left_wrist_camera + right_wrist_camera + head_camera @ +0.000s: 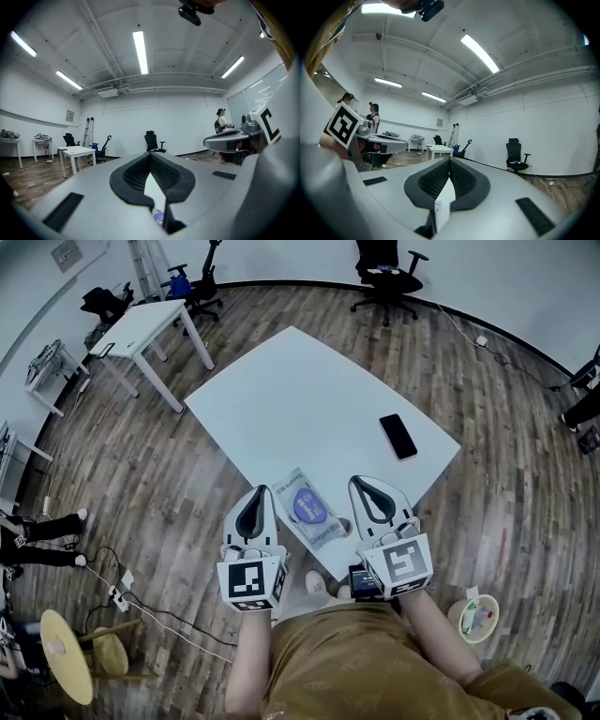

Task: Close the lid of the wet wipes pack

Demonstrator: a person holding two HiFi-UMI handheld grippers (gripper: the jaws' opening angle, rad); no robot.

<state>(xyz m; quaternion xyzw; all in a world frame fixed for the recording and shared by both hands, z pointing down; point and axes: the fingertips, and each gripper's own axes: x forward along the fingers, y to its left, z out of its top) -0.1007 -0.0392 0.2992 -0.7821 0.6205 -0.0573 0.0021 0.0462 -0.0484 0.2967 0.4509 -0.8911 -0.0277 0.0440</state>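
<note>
Left gripper and right gripper are both seen clenched, jaw tips pressed together in each gripper view, and nothing is held or touched by either. They are held above the near edge of the white table, one at each side of the wet wipes pack, which lies flat on the table just beside them. A dark phone lies well apart, further on the right.

Through the slit under the left jaws a bit of the purple lid is seen, and under the right jaws approx. one corner of the pack. Whether the lid is up or already down cannot be told from the head view.

For the step to be done well, the pack should probably be steadied with one gripper at its pale edge, w/o squeezing, because the soft pack may slide on the smooth table. The lid should then be pressed down flat with the closed tips of the other gripper, from the hinge side to the free side, until it is seated.
</note>
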